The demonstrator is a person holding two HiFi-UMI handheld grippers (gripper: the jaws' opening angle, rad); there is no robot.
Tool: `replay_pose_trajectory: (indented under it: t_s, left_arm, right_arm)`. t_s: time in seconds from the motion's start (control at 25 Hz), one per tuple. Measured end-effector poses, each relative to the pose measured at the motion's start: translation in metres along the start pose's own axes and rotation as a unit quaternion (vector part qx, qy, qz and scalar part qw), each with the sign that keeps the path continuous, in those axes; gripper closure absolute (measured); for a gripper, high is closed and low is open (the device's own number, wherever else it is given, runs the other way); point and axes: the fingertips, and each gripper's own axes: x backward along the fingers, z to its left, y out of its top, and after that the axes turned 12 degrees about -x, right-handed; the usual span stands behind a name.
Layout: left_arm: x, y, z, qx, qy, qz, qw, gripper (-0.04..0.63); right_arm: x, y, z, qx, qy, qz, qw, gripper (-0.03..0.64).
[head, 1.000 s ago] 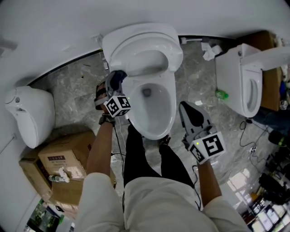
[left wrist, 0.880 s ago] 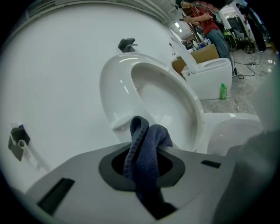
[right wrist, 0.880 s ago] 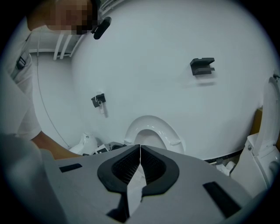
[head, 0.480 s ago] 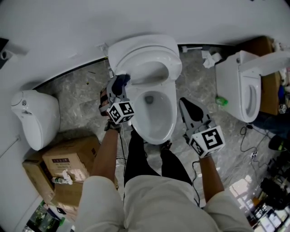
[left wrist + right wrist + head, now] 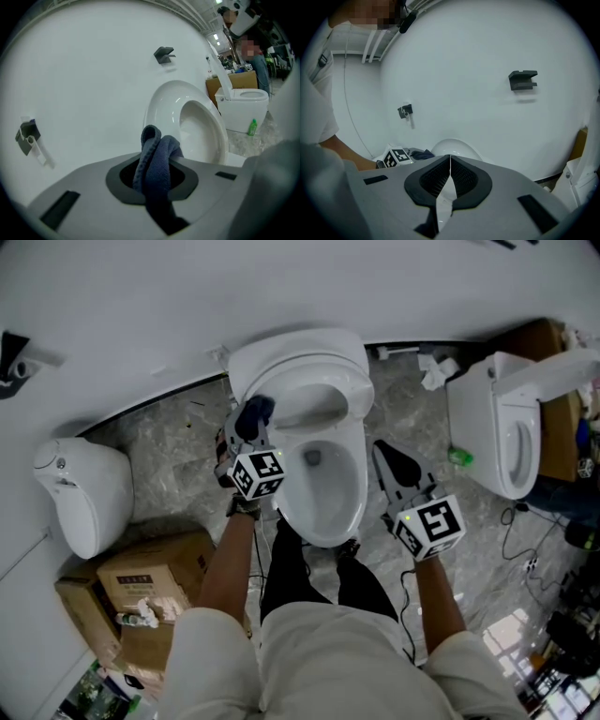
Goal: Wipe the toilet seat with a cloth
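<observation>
Grey marble flooring [image 5: 159,446] ran under the white toilet [image 5: 354,486] at the wall. The left gripper [image 5: 246,430] was clenched on a dark blue cloth [image 5: 255,412]. The upturned toilet seat [image 5: 349,381] stood just ahead of its jaws and slightly to their right. The right gripper [image 5: 392,460], pinched closed on nothing, hung beside the bowl, farther from the seat.

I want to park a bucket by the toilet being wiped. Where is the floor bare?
Bare floor lies left of the middle toilet, bordered by the wall, a second white toilet and the cardboard boxes. The strip on its right, toward the third toilet, is more crowded: crumpled paper, a green bottle and cables lie there.
</observation>
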Motion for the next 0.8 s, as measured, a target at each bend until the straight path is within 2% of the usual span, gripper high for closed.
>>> replay_pose_trajectory:
  t_s: [0.24, 0.44, 0.64, 0.8]
  left_arm:
    - [0.000, 0.007, 0.004, 0.057, -0.005, 0.003, 0.9984, 0.545]
    - [0.001, 0.034, 0.014, 0.082, 0.006, -0.023, 0.9964, 0.545]
    - [-0.001, 0.034, 0.016, 0.111, 0.019, 0.001, 0.9937, 0.545]
    - [-0.001, 0.034, 0.016, 0.160, 0.032, 0.021, 0.9865, 0.545]
  right_arm:
    - [0.004, 0.009, -0.007, -0.001, -0.005, -0.007, 1.000, 0.588]
    - [0.010, 0.015, -0.011, 0.000, -0.011, -0.011, 1.000, 0.588]
    - [0.016, 0.015, -0.015, -0.004, -0.017, -0.016, 1.000, 0.588]
    - [0.024, 0.015, -0.018, -0.004, -0.021, -0.017, 1.000, 0.588]
